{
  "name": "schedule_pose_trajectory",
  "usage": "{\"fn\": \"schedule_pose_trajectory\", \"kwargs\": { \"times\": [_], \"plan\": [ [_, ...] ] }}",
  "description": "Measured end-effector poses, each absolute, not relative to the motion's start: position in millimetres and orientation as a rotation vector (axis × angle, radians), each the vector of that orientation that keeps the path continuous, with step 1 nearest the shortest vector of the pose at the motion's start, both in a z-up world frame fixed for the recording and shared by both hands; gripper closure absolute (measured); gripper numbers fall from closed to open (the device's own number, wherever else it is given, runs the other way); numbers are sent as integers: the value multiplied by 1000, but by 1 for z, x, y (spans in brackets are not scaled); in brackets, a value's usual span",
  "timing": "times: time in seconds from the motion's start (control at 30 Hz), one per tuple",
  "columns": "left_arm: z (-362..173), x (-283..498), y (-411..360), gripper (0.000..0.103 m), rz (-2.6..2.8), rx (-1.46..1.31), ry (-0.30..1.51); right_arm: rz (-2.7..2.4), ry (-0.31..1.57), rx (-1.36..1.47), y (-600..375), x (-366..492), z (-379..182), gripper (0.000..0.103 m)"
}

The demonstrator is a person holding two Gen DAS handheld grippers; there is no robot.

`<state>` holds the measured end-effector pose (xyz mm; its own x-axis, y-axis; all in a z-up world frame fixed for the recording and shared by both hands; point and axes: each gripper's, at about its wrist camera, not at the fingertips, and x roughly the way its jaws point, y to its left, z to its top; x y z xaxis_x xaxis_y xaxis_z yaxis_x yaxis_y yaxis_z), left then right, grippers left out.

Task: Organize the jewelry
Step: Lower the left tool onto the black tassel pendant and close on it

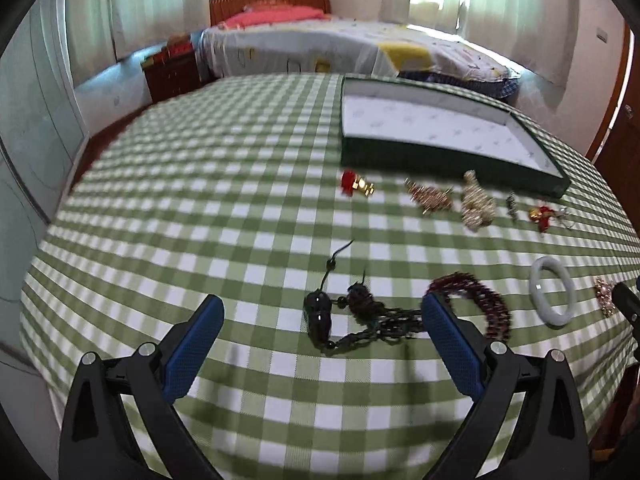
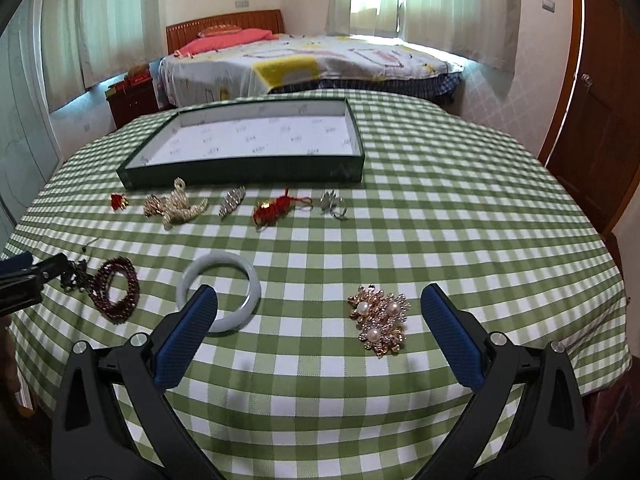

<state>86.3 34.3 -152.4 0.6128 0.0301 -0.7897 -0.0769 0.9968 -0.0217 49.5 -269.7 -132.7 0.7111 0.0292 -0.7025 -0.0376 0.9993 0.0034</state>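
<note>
Jewelry lies on a green checked tablecloth in front of an empty dark green tray (image 1: 404,154) (image 2: 224,170). My left gripper (image 1: 320,316) is open, its blue fingers on either side of a black bead necklace with a dark pendant (image 1: 320,314). A dark red bead bracelet (image 1: 480,300) (image 2: 116,288) lies just right of it. My right gripper (image 2: 318,308) is open and empty above the cloth. A pale jade bangle (image 2: 220,292) (image 1: 554,290) lies by its left finger and a gold pearl brooch (image 2: 378,318) lies between the fingers, nearer the right one.
A row of small pieces lies before the tray: a red-gold charm (image 2: 119,201), a pearl brooch (image 2: 176,206), a silver brooch (image 2: 232,200), a red knot charm (image 2: 274,210), a silver ring (image 2: 333,203). A bed (image 2: 304,62) stands behind the table.
</note>
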Motion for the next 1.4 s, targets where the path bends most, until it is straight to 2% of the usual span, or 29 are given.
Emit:
{"fn": "schedule_pose_trajectory", "kwargs": {
  "times": [0.47, 0.53, 0.57, 0.6, 0.93, 1.17, 1.23, 1.4],
  "plan": [
    [-173, 98, 50, 8, 67, -97, 965, 49, 820, 29, -274, 65, -146, 4],
    [-171, 96, 50, 15, 58, -93, 958, 47, 822, 35, -275, 66, -147, 4],
    [-169, 95, 48, 31, 48, -89, 949, 47, 822, 38, -275, 66, -148, 4],
    [-167, 94, 46, 40, 24, -87, 941, 47, 823, 39, -275, 66, -148, 4],
    [-145, 89, 43, 40, 20, -79, 892, 50, 826, 39, -273, 68, -148, 4],
    [-162, 93, 59, 40, 47, -143, 972, 49, 825, 40, -273, 69, -149, 4],
    [-164, 92, 58, 42, 51, -129, 978, 48, 825, 44, -274, 69, -149, 4],
    [-164, 95, 59, 57, 67, -98, 978, 49, 826, 44, -275, 69, -149, 4]
  ]
}}
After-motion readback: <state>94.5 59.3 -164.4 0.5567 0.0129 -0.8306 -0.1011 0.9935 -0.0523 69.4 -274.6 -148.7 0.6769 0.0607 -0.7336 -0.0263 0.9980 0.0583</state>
